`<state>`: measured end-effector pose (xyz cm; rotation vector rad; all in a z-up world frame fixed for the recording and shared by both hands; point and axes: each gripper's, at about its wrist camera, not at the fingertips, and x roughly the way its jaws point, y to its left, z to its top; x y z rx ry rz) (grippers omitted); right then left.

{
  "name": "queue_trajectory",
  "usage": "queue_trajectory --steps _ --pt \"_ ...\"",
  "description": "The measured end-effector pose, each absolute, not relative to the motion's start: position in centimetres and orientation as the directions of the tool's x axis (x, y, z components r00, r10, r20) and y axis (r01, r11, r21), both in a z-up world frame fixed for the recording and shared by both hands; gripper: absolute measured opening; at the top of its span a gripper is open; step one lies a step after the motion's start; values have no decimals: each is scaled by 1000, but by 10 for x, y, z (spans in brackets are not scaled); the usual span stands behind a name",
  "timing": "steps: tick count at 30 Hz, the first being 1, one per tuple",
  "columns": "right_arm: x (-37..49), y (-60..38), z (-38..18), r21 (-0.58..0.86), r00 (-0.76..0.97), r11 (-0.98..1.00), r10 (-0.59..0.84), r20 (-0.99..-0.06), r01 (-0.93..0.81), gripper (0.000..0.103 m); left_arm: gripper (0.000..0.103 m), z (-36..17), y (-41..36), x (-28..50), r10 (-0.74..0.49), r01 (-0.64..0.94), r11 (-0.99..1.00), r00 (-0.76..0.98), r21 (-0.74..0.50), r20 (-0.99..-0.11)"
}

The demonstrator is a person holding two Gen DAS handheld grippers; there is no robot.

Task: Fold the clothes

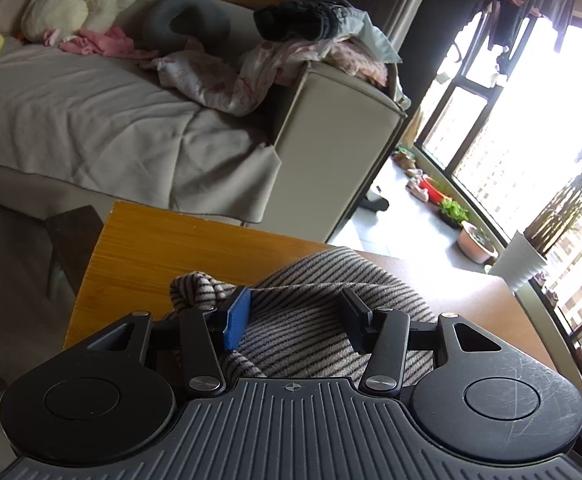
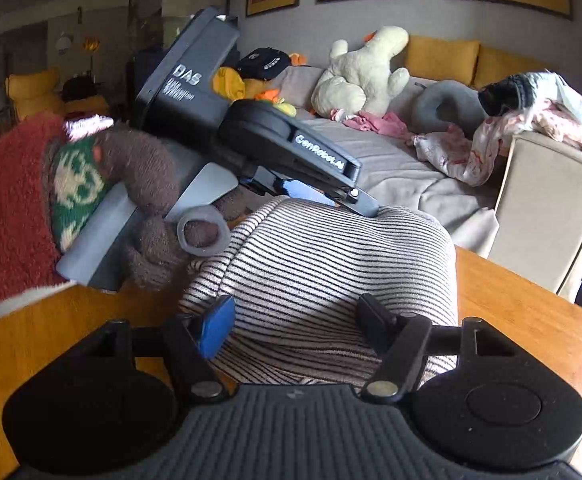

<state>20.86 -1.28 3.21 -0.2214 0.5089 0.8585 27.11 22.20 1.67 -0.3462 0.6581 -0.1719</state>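
Note:
A striped beige-and-black garment [image 1: 311, 300] lies bunched on the wooden table [image 1: 163, 248]. My left gripper [image 1: 295, 312] is open, its fingers straddling the cloth at the garment's edge, with a bunched fold beside the blue pad. In the right wrist view the same striped garment [image 2: 331, 264] is a rounded mound on the table [image 2: 531, 320]. My right gripper [image 2: 299, 320] is open, its jaws either side of the near edge of the cloth. The left gripper [image 2: 331, 196] shows at the mound's far side, low over the cloth.
A grey sofa [image 1: 91, 112] behind the table holds plush toys [image 2: 363, 72], a grey neck pillow [image 2: 447, 104] and loose pink clothes [image 1: 219, 76]. A gloved hand and red sleeve [image 2: 11, 200] are at the left. Windows and potted plants [image 1: 531, 248] are at the right.

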Motion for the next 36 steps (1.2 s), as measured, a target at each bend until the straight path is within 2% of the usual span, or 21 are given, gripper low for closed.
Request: queue_trajectory --steps 1,2,3,7,11,14,16,20,26,28,36 --pt "206 -22 36 48 540 645 676 -502 -763 90 54 17 216 260 -249 36 933 783 -357 -570" --pt "204 -32 41 83 536 649 688 -490 -757 99 53 18 211 250 -233 25 937 786 -347 -573" --pt "201 -43 44 103 548 661 690 -473 -743 103 55 19 205 239 -218 14 941 788 -337 -575" --pt "193 -93 46 181 606 734 652 -455 -655 103 84 22 183 196 -155 -31 954 797 -297 -583" --pt "190 -135 32 264 643 806 584 -495 -529 103 96 25 161 153 -92 -77 964 803 -256 -588" --pt "188 -146 21 205 669 853 507 -543 -480 103 103 28 144 121 -44 -112 968 806 -225 -591" --pt "185 -148 16 156 685 878 454 -569 -453 103 103 29 133 99 -12 -135 970 806 -204 -591" --pt "193 -151 4 111 675 911 373 -637 -398 103 103 1 109 98 6 -157 974 734 -161 -679" --pt "207 -144 -2 62 680 929 312 -663 -366 103 103 -9 94 103 128 -212 976 744 -50 -656" --pt "209 -135 -4 6 683 929 278 -676 -371 103 103 -10 96 104 129 -225 972 750 -66 -649" --pt "208 -135 -3 8 680 922 291 -673 -387 103 103 -12 94 108 143 -240 969 753 -66 -643"
